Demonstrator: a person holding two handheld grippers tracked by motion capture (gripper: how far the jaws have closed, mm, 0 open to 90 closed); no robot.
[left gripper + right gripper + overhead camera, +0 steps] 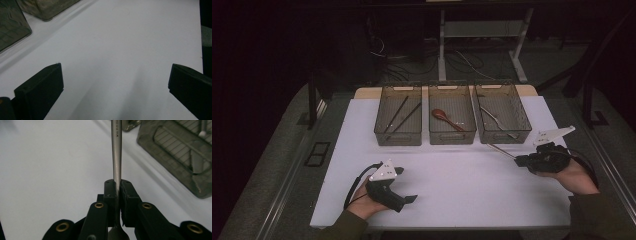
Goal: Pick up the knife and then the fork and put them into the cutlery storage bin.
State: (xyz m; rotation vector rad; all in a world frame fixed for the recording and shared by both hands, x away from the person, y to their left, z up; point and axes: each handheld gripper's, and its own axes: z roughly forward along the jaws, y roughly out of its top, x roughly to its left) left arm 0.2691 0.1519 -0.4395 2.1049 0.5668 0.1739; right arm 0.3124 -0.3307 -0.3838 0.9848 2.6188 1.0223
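Right gripper [117,185] clamped on a slim metal utensil [116,147], pads pinching the flat handle near its wider end, where a rounded bowl-like shape peeks out below the jaws; probably a spoon, though too little visible to be certain. Long axis running straight out ahead of the jaws, in line with them, narrow end farthest from the hand. From above, right gripper [518,160] held over the right side of the white table [447,190], utensil [501,150] slanting up and left from the jaws, free tip just in front of the near wall of the right-hand bin [503,136]. Apparently lifted clear of the table, not resting on it.

Beyond the tip: three clear mesh bins in a row along the far edge. Right-hand bin holding other pale metal cutlery, middle bin [452,137] a reddish-brown spoon [446,118], left bin [398,137] a pair of dark chopsticks [402,114]. Right-hand bin nearest the held piece and likely its match, so likely next: carry up and forward over the near wall, handle lengthwise along the bin, then release.

Left gripper [408,198] resting low on the near left of the table, well apart from the bins and the utensil, jaws spread wide with nothing but bare table between them. Right hand far closer to every bin.
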